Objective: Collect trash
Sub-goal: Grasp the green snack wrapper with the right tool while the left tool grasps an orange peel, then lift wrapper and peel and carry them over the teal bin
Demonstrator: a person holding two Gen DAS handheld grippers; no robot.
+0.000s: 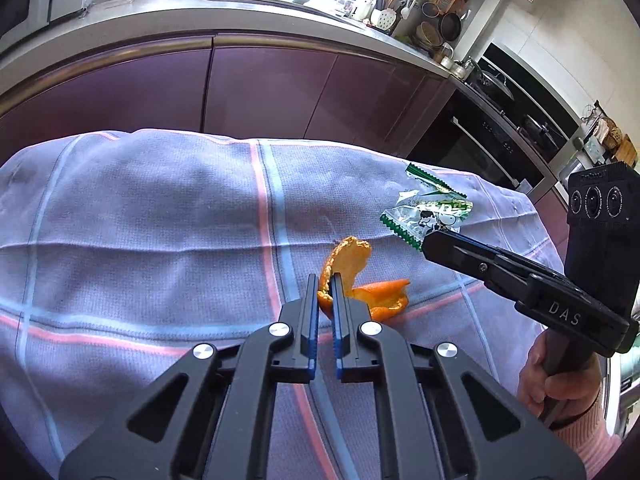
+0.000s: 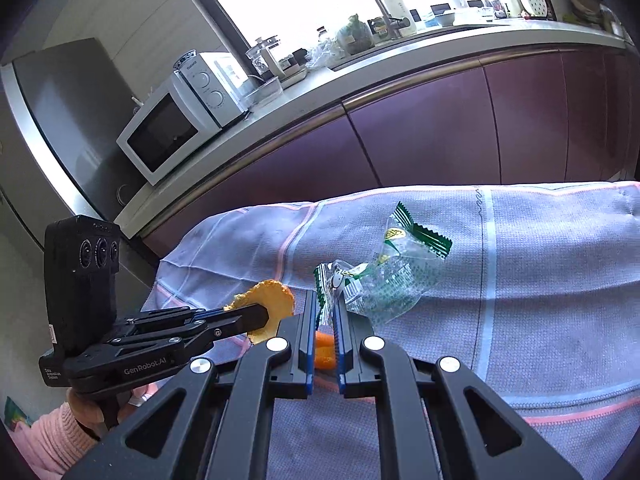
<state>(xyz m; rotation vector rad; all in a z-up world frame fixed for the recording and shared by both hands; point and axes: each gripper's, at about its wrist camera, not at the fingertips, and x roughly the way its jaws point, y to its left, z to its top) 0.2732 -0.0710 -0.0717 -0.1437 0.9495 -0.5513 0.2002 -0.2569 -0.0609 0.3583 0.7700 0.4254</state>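
An orange peel (image 1: 352, 276) lies on the checked cloth (image 1: 160, 220). My left gripper (image 1: 325, 286) is shut on the peel's near edge. The peel also shows in the right wrist view (image 2: 272, 304), held by the left gripper (image 2: 256, 316). A clear and green plastic wrapper (image 1: 424, 212) lies to the right of the peel. My right gripper (image 2: 326, 304) is shut on the wrapper's (image 2: 384, 280) near end. The right gripper (image 1: 430, 242) shows in the left wrist view with its tip at the wrapper's edge.
The cloth (image 2: 540, 280) covers a table in a kitchen. Purple cabinets (image 1: 260, 88) under a counter run behind it. A microwave (image 2: 168, 132) stands on the counter at the left. An oven (image 1: 492, 148) is at the far right.
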